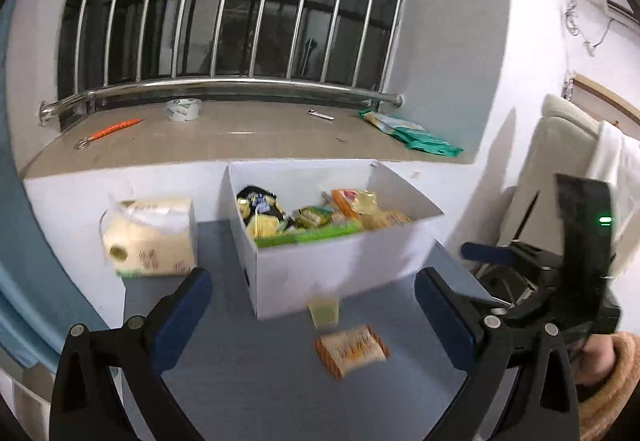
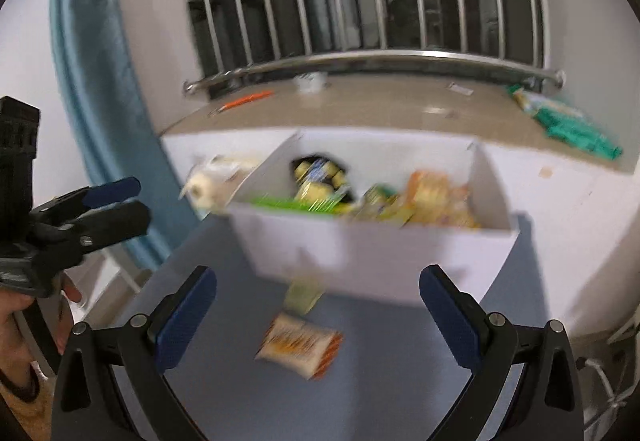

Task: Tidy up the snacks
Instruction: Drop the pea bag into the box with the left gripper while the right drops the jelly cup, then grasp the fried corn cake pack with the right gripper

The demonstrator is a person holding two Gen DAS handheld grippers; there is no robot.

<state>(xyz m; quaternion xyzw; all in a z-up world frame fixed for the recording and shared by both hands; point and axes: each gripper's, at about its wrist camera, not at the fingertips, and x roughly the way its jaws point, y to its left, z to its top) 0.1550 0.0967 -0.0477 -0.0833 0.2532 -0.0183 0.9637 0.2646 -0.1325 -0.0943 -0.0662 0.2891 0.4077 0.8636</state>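
A white open box (image 1: 332, 261) stands on the blue table and holds several snack packets (image 1: 312, 217); it also shows in the right wrist view (image 2: 372, 253). In front of it lie an orange-and-white snack packet (image 1: 352, 349) (image 2: 300, 344) and a small pale green packet (image 1: 324, 309) (image 2: 304, 293). My left gripper (image 1: 312, 305) is open and empty above the table, with both packets between its fingers' lines. My right gripper (image 2: 318, 301) is open and empty, above the same packets. The right gripper shows at the right of the left view (image 1: 520, 261); the left gripper at the left of the right view (image 2: 100, 209).
A pack of toilet rolls (image 1: 150, 237) stands left of the box. The windowsill (image 1: 240, 137) behind carries a tape roll (image 1: 184, 109), an orange tool (image 1: 112, 129) and green packets (image 1: 412, 133). A blue curtain (image 2: 100, 101) hangs at the left; a cream chair (image 1: 560, 161) stands at the right.
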